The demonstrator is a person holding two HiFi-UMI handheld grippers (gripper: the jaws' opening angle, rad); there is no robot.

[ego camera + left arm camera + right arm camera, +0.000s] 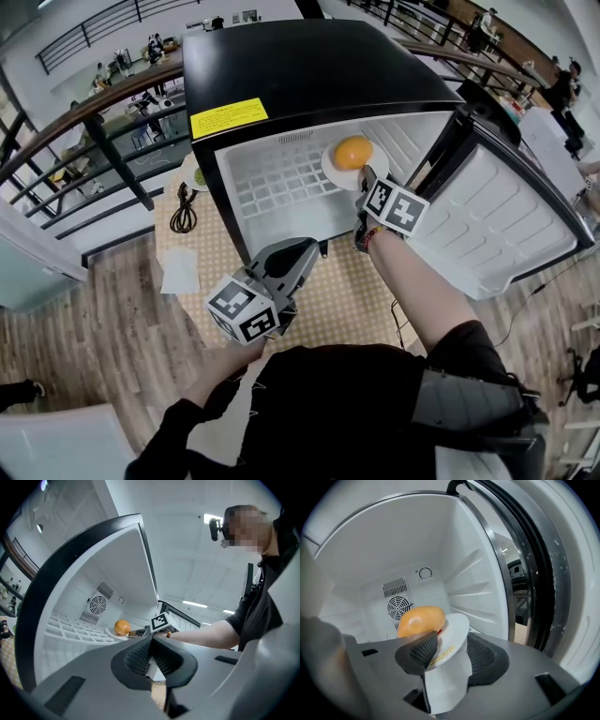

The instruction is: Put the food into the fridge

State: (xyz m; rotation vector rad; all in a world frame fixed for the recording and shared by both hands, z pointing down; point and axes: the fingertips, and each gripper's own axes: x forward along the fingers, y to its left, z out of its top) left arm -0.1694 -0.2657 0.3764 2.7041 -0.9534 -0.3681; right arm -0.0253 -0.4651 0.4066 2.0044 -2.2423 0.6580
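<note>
An orange bun-like food (352, 152) lies on a white plate (330, 172) that sits on the wire shelf (272, 187) inside the black fridge (309, 75). My right gripper (364, 185) reaches into the fridge at the plate's near rim. In the right gripper view the plate (452, 632) stands between the jaws of the right gripper (452, 645), with the food (421, 619) just behind the left pad; the right pad stands clear of the plate. My left gripper (305, 248) hangs low in front of the fridge. Its jaws are together, empty, in the left gripper view (151, 641).
The fridge door (502, 220) is swung wide open to the right. A black cable (184, 211), a small dish with something green (194, 174) and a sheet of paper (178, 272) lie on the mat left of the fridge. A railing (84, 122) runs behind.
</note>
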